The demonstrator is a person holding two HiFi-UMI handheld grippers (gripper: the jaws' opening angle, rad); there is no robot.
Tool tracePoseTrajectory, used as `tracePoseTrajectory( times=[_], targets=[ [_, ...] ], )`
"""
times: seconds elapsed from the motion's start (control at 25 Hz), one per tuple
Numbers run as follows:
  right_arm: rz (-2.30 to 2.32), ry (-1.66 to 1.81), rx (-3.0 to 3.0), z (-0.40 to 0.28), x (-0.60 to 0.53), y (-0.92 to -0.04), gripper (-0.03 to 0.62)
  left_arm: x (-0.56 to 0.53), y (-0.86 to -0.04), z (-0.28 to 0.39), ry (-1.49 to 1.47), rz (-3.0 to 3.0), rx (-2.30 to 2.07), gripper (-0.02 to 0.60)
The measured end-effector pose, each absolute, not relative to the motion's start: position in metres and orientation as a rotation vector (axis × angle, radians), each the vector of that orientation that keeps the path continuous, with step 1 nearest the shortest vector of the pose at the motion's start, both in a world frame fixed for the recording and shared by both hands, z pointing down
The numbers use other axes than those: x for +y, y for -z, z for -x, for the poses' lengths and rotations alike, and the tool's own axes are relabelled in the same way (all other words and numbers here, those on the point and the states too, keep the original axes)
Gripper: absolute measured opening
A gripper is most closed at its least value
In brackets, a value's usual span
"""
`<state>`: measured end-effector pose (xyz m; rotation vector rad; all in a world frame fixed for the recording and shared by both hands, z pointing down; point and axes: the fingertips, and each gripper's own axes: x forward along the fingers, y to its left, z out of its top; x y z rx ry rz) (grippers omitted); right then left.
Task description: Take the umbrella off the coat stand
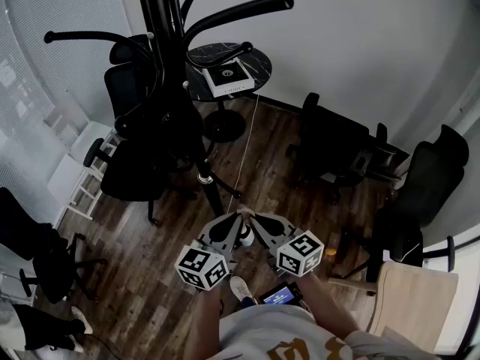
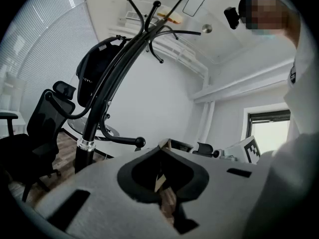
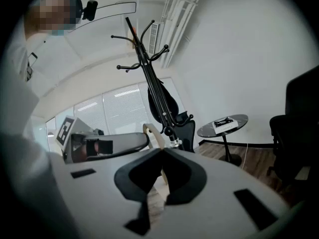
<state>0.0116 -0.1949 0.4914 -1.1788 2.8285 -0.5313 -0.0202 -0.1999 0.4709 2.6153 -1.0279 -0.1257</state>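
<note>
Umbrella (image 1: 184, 130) on coat stand (image 1: 232, 12)

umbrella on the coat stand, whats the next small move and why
Probably lift the right gripper toward the umbrella and open its jaws: it and the left gripper both sit low, shut and empty, well short of the coat stand.

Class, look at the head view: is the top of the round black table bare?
No, a flat white box lies on the round table.
</note>
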Motion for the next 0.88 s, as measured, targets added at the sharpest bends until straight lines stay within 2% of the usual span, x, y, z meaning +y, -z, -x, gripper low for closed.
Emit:
tracePoseTrajectory(
  times=[0.88],
  targets=[
    [1.271, 0.411, 2.825, -0.039, -0.101, -0.477, 0.018, -0.108, -0.456, -0.004, 0.080, -2.632, -1.046, 0.023]
  ],
)
